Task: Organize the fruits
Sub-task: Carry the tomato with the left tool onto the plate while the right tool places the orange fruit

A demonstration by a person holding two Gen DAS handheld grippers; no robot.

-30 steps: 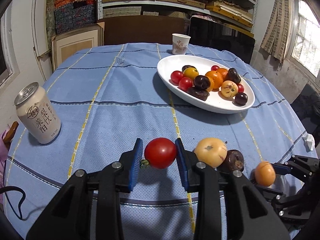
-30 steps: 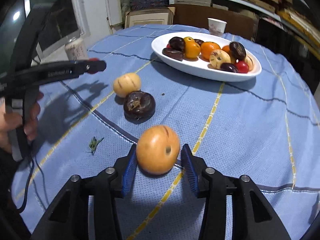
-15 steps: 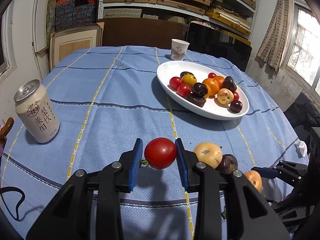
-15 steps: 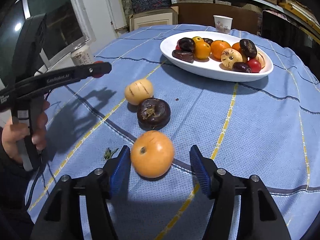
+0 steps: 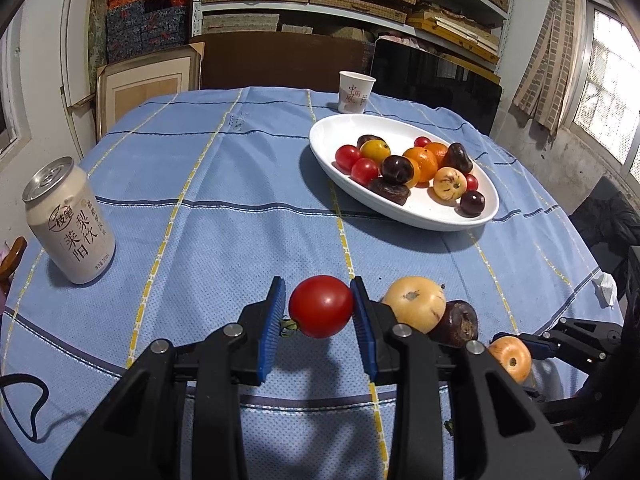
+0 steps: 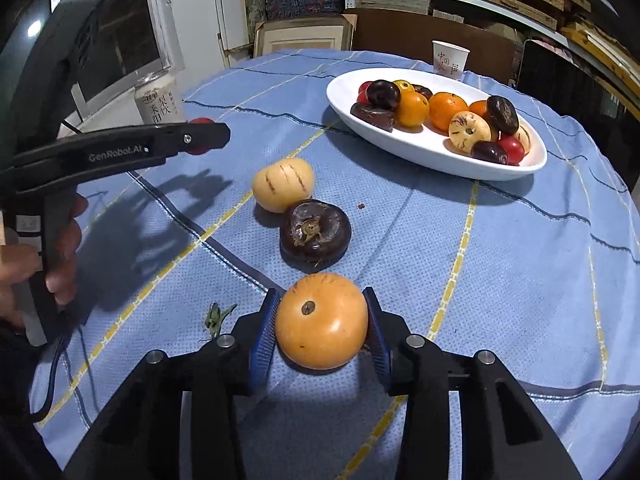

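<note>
My left gripper point(image 5: 320, 314) is shut on a red tomato point(image 5: 320, 304) and holds it just above the blue cloth. In the right wrist view the left gripper point(image 6: 202, 136) comes in from the left. My right gripper point(image 6: 320, 322) has its jaws closing around an orange fruit point(image 6: 320, 320) that rests on the cloth, and both blue pads touch its sides. Just beyond it lie a dark purple fruit point(image 6: 315, 232) and a pale yellow fruit point(image 6: 283, 184). The white oval dish point(image 6: 420, 156) holds several fruits at the far right.
A drink can point(image 5: 68, 220) stands near the table's left edge. A paper cup point(image 5: 355, 92) stands behind the dish point(image 5: 400, 216). A green stem scrap point(image 6: 216, 316) lies left of my right gripper. Shelves and frames stand beyond the table.
The right jaws spread wide around the orange fruit, then closed onto its sides, and the fruit turned so its stem end faces up. The left gripper kept still with the tomato.
</note>
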